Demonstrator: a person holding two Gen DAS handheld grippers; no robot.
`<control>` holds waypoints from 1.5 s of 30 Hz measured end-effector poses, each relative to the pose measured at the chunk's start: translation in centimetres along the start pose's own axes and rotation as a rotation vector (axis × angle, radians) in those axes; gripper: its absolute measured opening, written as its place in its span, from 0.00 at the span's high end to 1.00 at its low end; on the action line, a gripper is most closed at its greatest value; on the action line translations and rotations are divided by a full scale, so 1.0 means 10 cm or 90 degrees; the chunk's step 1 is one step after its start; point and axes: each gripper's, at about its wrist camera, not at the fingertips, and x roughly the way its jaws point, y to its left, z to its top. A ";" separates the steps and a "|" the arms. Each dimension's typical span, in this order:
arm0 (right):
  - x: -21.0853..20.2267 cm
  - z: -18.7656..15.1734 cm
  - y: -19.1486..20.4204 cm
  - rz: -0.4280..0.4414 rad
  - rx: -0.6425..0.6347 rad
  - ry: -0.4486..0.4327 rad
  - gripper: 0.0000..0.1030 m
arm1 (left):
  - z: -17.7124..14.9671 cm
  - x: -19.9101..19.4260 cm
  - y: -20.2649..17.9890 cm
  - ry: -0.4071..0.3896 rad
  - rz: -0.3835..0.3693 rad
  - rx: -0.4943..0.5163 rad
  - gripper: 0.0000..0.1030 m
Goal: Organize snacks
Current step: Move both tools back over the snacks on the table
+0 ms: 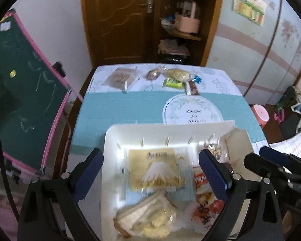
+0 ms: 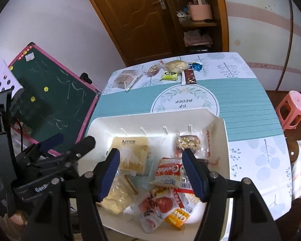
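The tablecloth point(image 2: 250, 108) medallion reads "ok never" upside down; other print is too blurred.

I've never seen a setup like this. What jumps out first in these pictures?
The white tray heaped with snack packets sits nearest, with both the left gripper and right gripper hovering open above it. Beyond, a row of loose snacks lines the table's far edge.

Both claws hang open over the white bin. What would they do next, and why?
Probably reach the right gripper across to the far edge of the table, toward the green packet: several snacks lie loose there, while the bin already holds others.
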 end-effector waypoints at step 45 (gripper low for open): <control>2.72 2.90 -0.34 -0.153 -0.210 0.176 0.37 | 2.49 3.10 1.25 0.239 0.095 -0.262 0.08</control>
